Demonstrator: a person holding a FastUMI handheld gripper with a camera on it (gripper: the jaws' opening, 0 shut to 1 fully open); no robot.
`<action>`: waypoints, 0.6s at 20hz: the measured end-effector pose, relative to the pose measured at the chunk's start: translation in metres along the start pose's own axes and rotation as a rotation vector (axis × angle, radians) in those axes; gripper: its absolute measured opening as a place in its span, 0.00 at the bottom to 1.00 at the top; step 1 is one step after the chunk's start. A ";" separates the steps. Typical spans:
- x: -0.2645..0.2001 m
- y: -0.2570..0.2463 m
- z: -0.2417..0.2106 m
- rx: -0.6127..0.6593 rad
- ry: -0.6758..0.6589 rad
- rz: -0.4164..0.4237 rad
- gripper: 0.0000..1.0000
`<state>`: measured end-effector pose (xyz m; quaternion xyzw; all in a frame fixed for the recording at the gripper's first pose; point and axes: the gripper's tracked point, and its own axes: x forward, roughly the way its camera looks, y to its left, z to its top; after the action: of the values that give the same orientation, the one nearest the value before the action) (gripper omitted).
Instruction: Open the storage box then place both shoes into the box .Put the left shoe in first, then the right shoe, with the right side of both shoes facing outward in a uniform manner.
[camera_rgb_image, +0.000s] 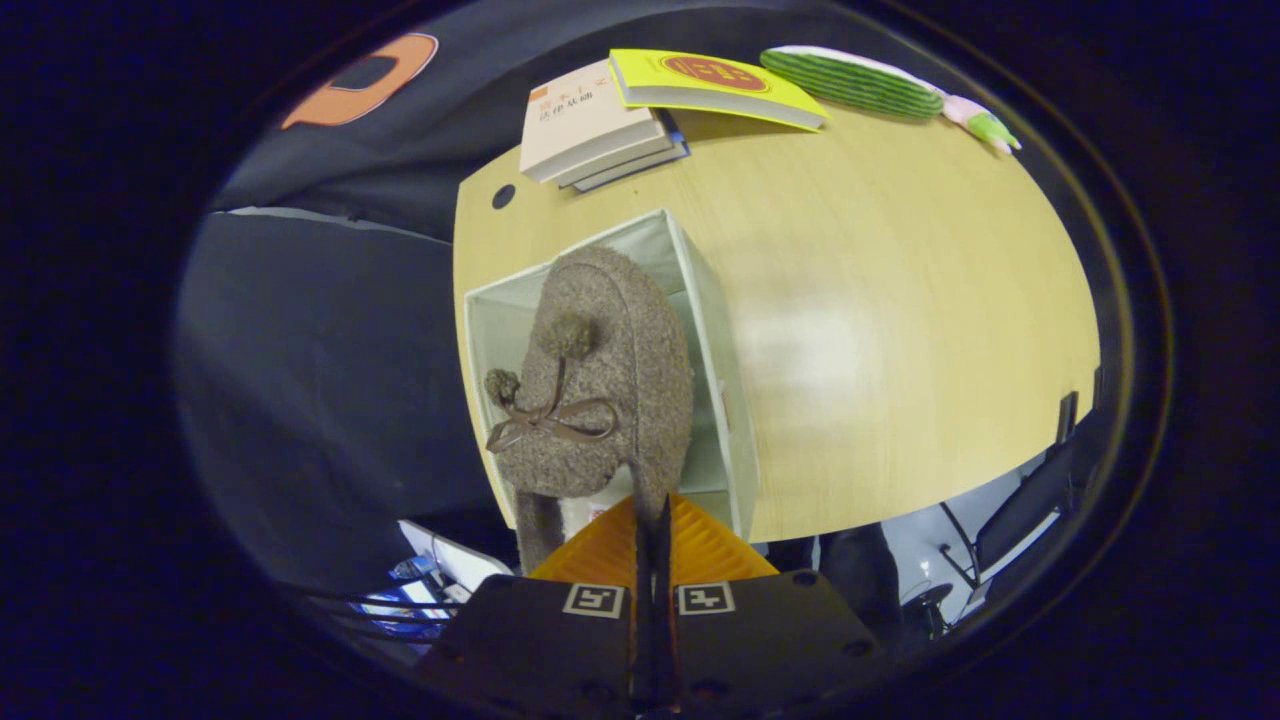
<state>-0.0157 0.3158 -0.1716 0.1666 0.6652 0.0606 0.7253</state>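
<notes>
The gripper has its two orange ribbed fingers pressed nearly together, pinching the thin edge of a slipper's collar between them, so it is closed on the slipper.

The slipper is a brown, fuzzy, boucle-textured house shoe with a rounded toe. On its upper sit two small pompoms of the same brown fabric, joined by a thin brown cord tied in a bow. A paler lining shows at the opening close to the fingers. The shoe hangs toe-away from the fingers, directly over the open storage box, with its toe reaching toward the box's far wall; whether it touches the box's inside cannot be told.

The storage box is a pale, whitish fabric bin with thin straight walls, open at the top, standing on a light wooden table at the table's edge. Its interior, where visible beside the slipper, looks pale green-white.

Beyond the box, at the far side of the table, lies a stack of books and, beside it, a yellow book. Farther along from the box lies a green striped plush toy.
</notes>
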 end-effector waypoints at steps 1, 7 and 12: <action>0.003 -0.002 0.001 0.002 0.001 -0.010 0.06; 0.012 -0.002 0.012 -0.005 -0.006 0.002 0.17; -0.005 -0.010 0.023 -0.043 -0.077 -0.017 0.68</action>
<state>0.0050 0.3013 -0.1691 0.1476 0.6367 0.0619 0.7543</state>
